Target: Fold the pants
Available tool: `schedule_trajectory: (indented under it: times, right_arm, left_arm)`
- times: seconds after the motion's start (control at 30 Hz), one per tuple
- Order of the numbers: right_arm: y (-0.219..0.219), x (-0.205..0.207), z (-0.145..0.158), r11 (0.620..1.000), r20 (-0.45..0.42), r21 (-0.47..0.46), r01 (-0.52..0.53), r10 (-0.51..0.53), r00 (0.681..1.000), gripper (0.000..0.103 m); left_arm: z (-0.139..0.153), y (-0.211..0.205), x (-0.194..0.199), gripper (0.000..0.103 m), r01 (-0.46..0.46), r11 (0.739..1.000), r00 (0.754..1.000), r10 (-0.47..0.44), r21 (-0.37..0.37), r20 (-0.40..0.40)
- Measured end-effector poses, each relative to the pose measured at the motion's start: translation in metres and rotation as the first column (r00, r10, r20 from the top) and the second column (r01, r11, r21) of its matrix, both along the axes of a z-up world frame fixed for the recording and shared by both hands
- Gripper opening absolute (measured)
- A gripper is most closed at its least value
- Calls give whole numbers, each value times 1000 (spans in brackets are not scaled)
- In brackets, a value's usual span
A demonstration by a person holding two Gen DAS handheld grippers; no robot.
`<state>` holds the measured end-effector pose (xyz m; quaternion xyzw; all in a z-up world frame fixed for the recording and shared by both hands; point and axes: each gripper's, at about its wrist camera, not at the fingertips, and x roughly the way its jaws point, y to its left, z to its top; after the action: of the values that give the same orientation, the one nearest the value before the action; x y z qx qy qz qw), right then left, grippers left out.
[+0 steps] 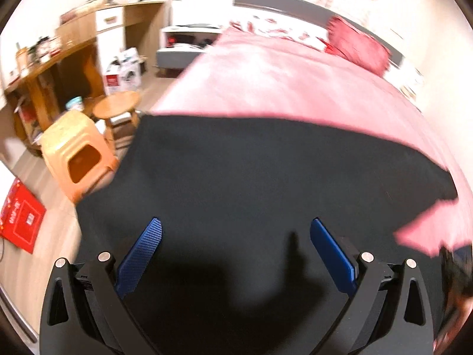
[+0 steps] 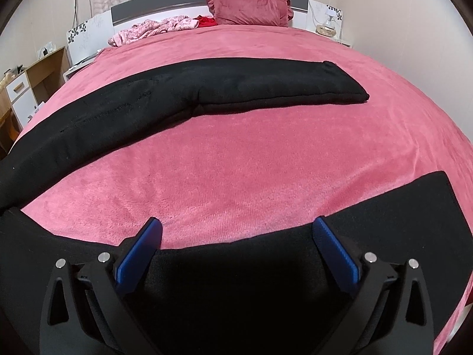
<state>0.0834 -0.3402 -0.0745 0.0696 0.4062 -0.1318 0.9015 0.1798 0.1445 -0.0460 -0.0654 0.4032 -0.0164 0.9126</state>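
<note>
Black pants [image 2: 207,88] lie spread on a pink bed cover [image 2: 236,153]. One leg runs across the far middle of the bed in the right wrist view. The other leg [image 2: 399,216] lies near the front edge, under my right gripper [image 2: 236,230], which is open and empty just above it. In the left wrist view a broad part of the pants [image 1: 251,171] fills the middle. My left gripper [image 1: 236,230] is open and empty above that cloth. The left wrist view is blurred.
A red pillow [image 2: 251,7] and crumpled pink clothes [image 2: 153,29] lie at the headboard. Left of the bed stand a yellow plastic stool [image 1: 77,153], a round wooden stool [image 1: 116,106], a wooden desk [image 1: 50,68] and boxes. A red mat [image 1: 22,219] lies on the floor.
</note>
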Motion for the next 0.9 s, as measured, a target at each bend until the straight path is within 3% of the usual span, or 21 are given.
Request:
schedule_trajectory:
  times: [0.17, 0.33, 0.53, 0.67, 0.8, 0.9]
  right_arm:
    - [-1, 2, -1, 1000, 1, -1, 0, 0, 1000, 101]
    - [0, 4, -1, 1000, 1, -9, 2, -2, 1000, 101]
    - [1, 6, -1, 1000, -3, -24, 5, -5, 1000, 101]
    - [1, 7, -1, 1000, -2, -22, 6, -6, 1000, 101]
    - [1, 7, -1, 1000, -2, -22, 6, -6, 1000, 101]
    - [2, 8, -1, 1000, -2, -28, 8, -8, 1000, 101]
  left_arm:
    - [9, 52, 63, 100, -129, 992, 991, 128, -8, -27]
    - [-4, 86, 109, 100, -231, 973, 969, 231, 6, -85]
    - [-19, 101, 144, 100, -308, 948, 948, 298, -82, -109]
    - [-30, 109, 164, 100, -354, 931, 931, 342, -92, -129]
    - [-61, 111, 174, 99, -373, 919, 913, 339, -130, -229]
    - [-69, 111, 167, 96, -370, 915, 921, 339, -159, -192]
